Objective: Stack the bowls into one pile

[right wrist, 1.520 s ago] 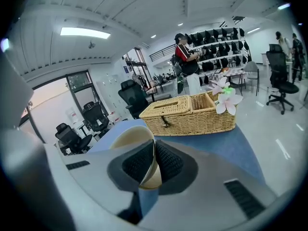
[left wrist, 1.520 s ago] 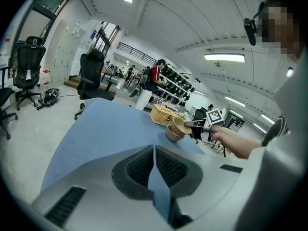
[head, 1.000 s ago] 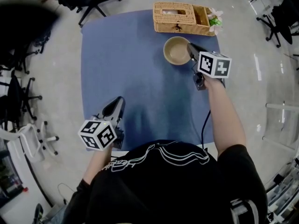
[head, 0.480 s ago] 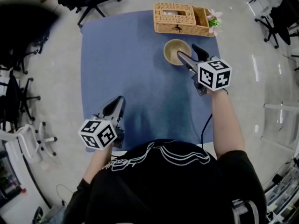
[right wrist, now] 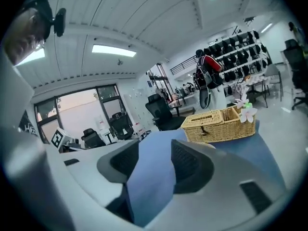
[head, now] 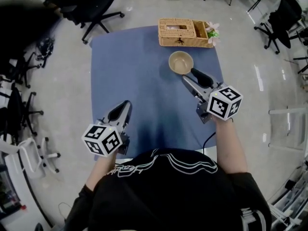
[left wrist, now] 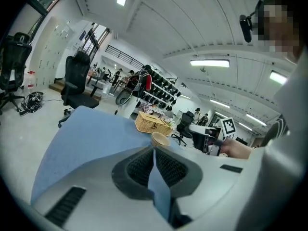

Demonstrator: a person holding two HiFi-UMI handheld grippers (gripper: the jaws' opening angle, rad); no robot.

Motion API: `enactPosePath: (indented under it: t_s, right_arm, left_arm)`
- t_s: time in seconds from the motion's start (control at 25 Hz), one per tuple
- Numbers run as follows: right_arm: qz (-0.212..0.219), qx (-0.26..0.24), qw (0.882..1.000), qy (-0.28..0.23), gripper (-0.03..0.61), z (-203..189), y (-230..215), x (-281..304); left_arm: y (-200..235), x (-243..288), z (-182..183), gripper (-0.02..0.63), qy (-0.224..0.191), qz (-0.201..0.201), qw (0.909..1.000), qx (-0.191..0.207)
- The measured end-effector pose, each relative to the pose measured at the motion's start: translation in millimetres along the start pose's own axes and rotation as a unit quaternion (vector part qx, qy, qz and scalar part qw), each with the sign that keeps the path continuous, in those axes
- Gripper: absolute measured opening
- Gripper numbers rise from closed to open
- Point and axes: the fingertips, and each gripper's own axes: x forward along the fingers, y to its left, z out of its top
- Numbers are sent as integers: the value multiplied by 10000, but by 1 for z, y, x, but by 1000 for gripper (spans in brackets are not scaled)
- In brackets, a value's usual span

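A tan bowl [head: 181, 62] stands on the blue mat [head: 144, 76], just in front of the wicker basket; I cannot tell whether more than one bowl is nested in it. My right gripper [head: 189, 75] hovers just short of the bowl, apart from it. It is open with only mat showing between its fingers [right wrist: 156, 146], and its jaws have just been closing a little. My left gripper [head: 124, 105] hangs over the mat's near left part, far from the bowl, its pads meeting at the tips [left wrist: 154, 149]. In the left gripper view the bowl [left wrist: 160, 139] shows beyond those tips.
A wicker basket [head: 185, 26] with a flower at its right end sits at the mat's far edge, also in the right gripper view [right wrist: 221, 124]. Black office chairs [head: 82, 4] stand on the floor around the mat.
My right gripper was shut on the bowl's rim, then opened and drew back toward me, away from the bowl. The bowl stays on the mat. My left gripper rose slightly.
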Motion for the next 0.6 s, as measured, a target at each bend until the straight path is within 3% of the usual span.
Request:
enactPosePath:
  t_s: [0.16, 0.6]
  right_arm:
    - [32, 192, 9996, -192, 145, 10, 33, -26]
    - [929, -31, 9945, -493, 32, 12, 145, -58]
  left_arm:
    - [-13, -22, 19, 34, -133, -178, 9997, 89]
    - [-67, -78, 55, 34, -420, -873, 9933, 628]
